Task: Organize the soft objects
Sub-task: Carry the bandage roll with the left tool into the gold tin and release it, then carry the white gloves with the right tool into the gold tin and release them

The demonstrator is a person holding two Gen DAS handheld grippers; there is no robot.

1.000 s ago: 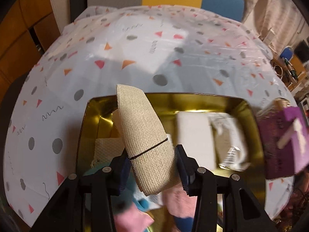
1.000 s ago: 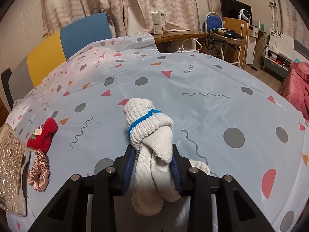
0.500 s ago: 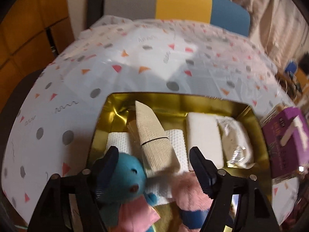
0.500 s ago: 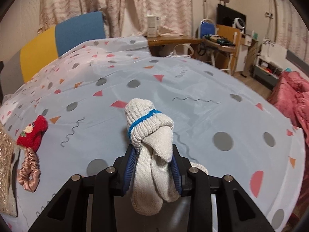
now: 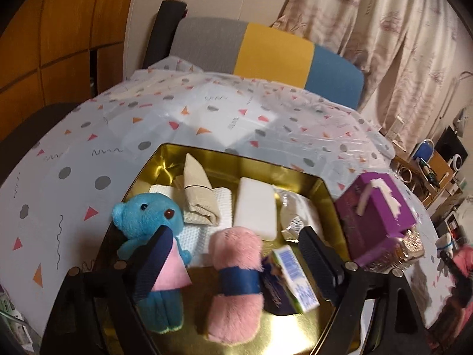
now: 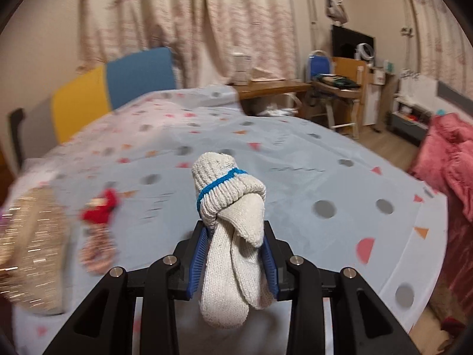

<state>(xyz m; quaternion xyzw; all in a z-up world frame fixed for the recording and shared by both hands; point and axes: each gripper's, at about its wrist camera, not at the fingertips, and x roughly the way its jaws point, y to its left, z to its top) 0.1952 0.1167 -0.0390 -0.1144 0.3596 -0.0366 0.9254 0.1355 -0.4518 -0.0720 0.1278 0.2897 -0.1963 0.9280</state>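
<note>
My left gripper [image 5: 236, 251] hovers over the gold tin [image 5: 236, 162], its jaws still opening and gripping nothing. In the tin lie the beige cloth roll [image 5: 198, 192] on a white cloth, a blue teddy bear [image 5: 147, 219], a pink plush roll with a blue band [image 5: 236, 284], a white pad [image 5: 255, 213] and a small box [image 5: 291, 278]. My right gripper [image 6: 236, 251] is shut on a white knitted sock bundle with a blue stripe [image 6: 230, 207], held above the patterned tablecloth [image 6: 295, 159].
A purple tissue box [image 5: 375, 216] stands right of the tin. A red sock [image 6: 100, 210], a pink scrunchie [image 6: 96, 251] and a glittery gold lid [image 6: 32, 254] lie blurred at the left of the right wrist view. A tricolour chair [image 5: 266, 53] stands behind the table.
The left gripper let go of the beige roll, which now lies in the tin, then opened wide and drew back upward. The right gripper rose with the sock bundle still held.
</note>
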